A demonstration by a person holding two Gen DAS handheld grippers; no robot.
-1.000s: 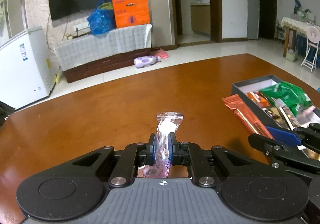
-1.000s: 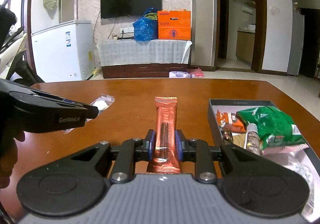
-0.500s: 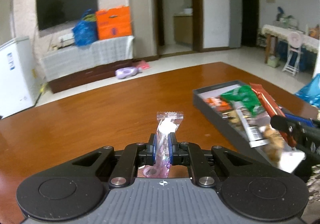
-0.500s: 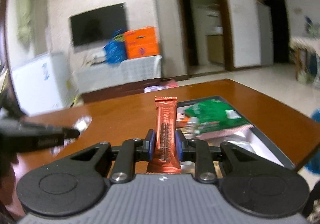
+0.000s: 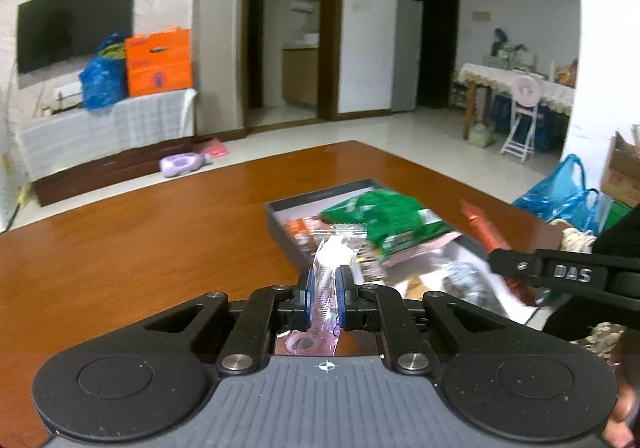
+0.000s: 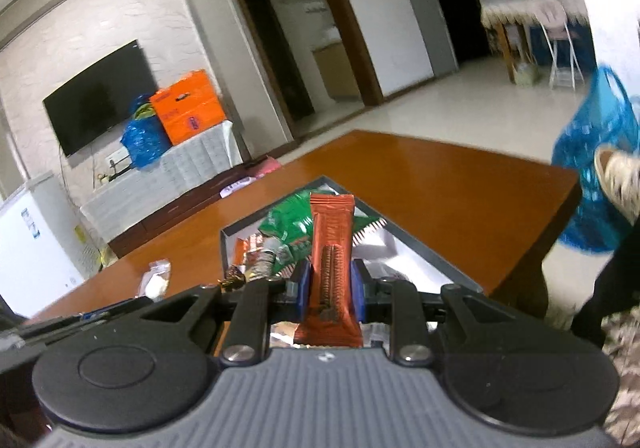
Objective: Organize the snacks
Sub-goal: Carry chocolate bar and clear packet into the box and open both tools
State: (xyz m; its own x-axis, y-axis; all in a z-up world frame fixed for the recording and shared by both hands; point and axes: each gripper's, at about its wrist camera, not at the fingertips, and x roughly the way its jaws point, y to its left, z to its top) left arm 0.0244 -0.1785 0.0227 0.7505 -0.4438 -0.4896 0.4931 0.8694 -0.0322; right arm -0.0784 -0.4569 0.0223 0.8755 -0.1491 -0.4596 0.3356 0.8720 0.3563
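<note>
left gripper clamped on clear candy packet; right gripper clamped on orange snack bar.

Looking forward and slightly down from each handheld gripper, close over the table; snack box shared.

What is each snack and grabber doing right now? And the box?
left gripper: shut on the clear candy packet.
clear candy packet: held upright, off the table.
right gripper: shut on the orange snack bar.
orange snack bar: held upright, over the box.
grey box: open, no lid on, snacks inside.
green bag: lying in the box, sealed as far as shows.
</note>
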